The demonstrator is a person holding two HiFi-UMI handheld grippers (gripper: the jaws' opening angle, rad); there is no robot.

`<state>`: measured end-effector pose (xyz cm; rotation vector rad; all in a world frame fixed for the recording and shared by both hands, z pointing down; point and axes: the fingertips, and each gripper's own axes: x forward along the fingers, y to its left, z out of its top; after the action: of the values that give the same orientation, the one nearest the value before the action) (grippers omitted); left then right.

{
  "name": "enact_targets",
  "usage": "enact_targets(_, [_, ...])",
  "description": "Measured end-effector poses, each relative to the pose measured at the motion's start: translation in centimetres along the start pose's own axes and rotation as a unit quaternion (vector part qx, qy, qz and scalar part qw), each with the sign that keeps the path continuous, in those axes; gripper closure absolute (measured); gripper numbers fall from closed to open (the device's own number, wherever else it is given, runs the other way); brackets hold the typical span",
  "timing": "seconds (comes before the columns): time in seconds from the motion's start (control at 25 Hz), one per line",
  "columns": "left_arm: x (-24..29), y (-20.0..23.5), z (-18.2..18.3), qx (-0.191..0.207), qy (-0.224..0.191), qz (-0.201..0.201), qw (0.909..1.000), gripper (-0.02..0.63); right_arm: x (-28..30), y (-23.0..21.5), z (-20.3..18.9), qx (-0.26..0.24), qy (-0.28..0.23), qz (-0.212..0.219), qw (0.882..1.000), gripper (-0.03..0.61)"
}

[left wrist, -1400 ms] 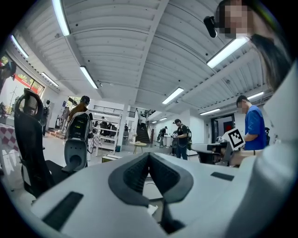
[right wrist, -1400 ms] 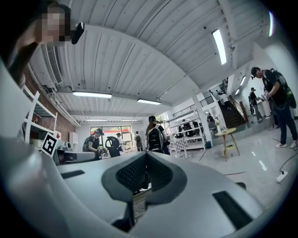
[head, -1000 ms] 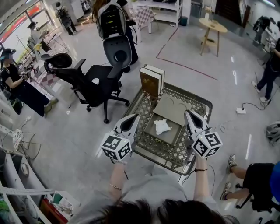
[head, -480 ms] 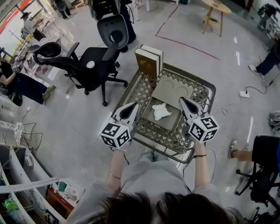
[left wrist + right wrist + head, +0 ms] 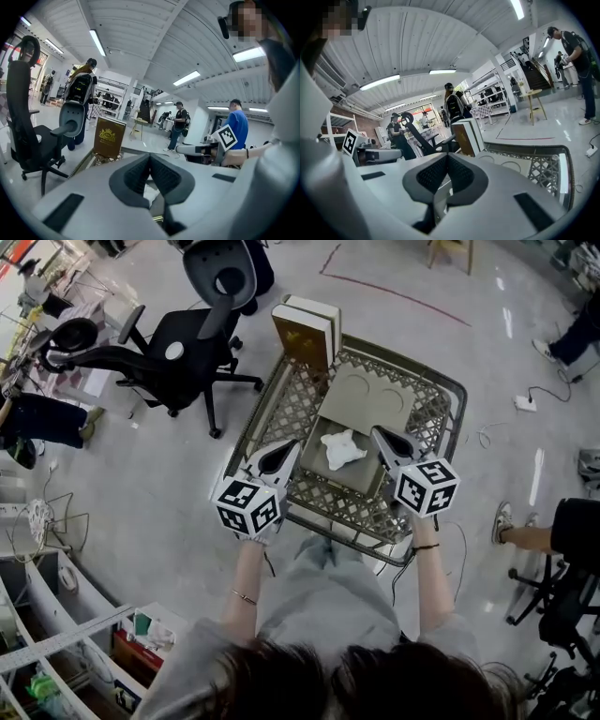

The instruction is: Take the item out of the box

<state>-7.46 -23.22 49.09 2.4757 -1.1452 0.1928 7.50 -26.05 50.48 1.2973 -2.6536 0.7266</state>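
This is a big open lab or workshop hall. A wide polished grey floor (image 5: 141, 493) carries a red tape line (image 5: 394, 292) and a power strip (image 5: 521, 402). Office chairs (image 5: 178, 357) stand far left and cluttered shelves (image 5: 66, 641) near left. Strip lights (image 5: 98, 42) run along a ribbed ceiling (image 5: 140, 23), and people (image 5: 179, 119) stand about near white racks (image 5: 494, 93).

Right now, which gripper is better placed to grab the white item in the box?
Right, slightly. The right gripper sits closer to the item than the left gripper; both flank the box, jaws shut, so it must open first.
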Motion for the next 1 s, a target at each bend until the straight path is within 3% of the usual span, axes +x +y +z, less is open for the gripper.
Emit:
enact_targets(0.44, [2.6, 1.1, -4.5, -0.029, 0.047, -0.02, 0.9983, 0.597, 3.2, -1.7, -5.5, 0.03, 0.072, 0.008, 0.997, 0.557])
enact_targets(1.0, [4.8, 2.3, -8.9, -0.056, 0.091, -0.035, 0.9937, 0.597, 6.2, -3.6, -12.1, 0.068, 0.157, -0.014, 0.985, 0.555])
